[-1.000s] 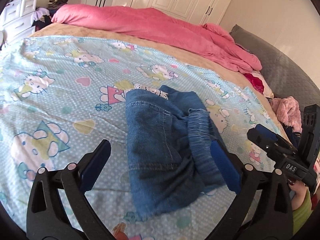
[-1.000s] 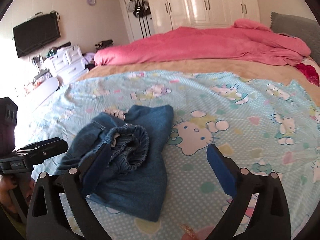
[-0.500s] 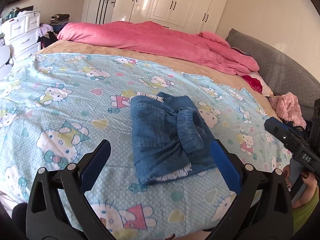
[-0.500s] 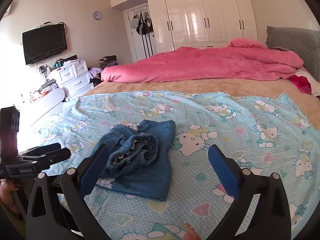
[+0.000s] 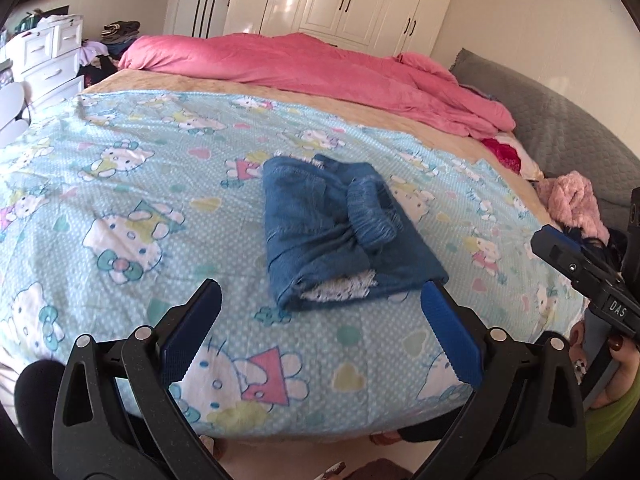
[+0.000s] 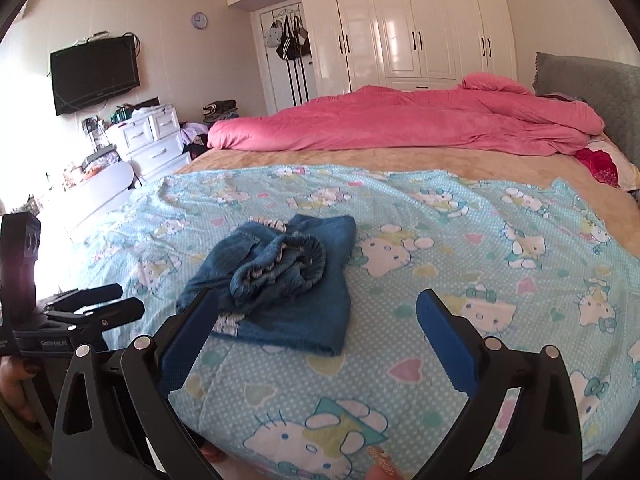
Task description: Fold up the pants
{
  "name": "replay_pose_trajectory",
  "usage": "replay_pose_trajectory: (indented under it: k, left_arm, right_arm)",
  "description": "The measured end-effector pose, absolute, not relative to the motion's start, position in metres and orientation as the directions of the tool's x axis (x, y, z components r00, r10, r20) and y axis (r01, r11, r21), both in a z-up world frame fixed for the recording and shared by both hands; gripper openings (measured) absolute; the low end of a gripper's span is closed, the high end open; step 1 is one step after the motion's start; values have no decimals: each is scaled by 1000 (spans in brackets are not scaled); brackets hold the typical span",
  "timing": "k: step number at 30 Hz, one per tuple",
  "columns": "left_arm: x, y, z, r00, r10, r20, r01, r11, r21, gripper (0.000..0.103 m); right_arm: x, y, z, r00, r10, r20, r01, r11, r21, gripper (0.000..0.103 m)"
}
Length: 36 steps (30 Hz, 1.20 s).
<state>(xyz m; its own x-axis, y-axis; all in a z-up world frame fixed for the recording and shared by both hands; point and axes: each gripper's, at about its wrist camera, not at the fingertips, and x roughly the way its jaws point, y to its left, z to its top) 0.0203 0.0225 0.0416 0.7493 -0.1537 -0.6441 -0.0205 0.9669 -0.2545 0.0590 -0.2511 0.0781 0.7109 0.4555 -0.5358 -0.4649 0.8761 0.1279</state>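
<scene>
A bedroom: the bed (image 5: 120, 184) wears a cartoon sheet, with a pink duvet (image 5: 320, 64) at the far side. In the left wrist view the pants (image 5: 340, 236) lie folded mid-sheet, the left tool (image 5: 320, 340) wide open and empty just short of them. In the right wrist view the right tool (image 6: 318, 338) is likewise spread and empty beside the pants (image 6: 280, 284), whose rolled waistband sits loosely on top. That roll may spring open, spoiling the fold.

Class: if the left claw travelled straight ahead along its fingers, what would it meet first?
Most likely the folded blue pants, lying ahead between its open fingers on the cartoon-print sheet. The left claw may graze the sheet first; depth is unclear.
</scene>
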Motion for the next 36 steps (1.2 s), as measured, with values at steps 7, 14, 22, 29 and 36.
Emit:
replay_pose_trajectory:
  k: [7, 14, 22, 29, 36]
  left_arm:
    - [16, 25, 16, 706, -157, -691, -36, 966, -256, 94]
    - [19, 21, -5, 672, -165, -722, -39, 966, -257, 94]
    - [21, 19, -13, 662, -159, -732, -50, 966, -254, 94]
    - [22, 19, -13, 659, -149, -738, -54, 968, -244, 94]
    - [22, 19, -13, 658, -148, -739, -55, 969, -243, 94]
  right_arm:
    - [49, -248, 51, 690, 433, -580, -449, 884, 126, 99]
    - [55, -240, 21, 654, 408, -637, -449, 887, 107, 99]
    - [65, -244, 5, 634, 406, -658, -424, 894, 143, 99]
    - [64, -246, 7, 636, 410, -654, -426, 893, 145, 99]
    - [64, -245, 8, 636, 408, -654, -428, 893, 141, 99]
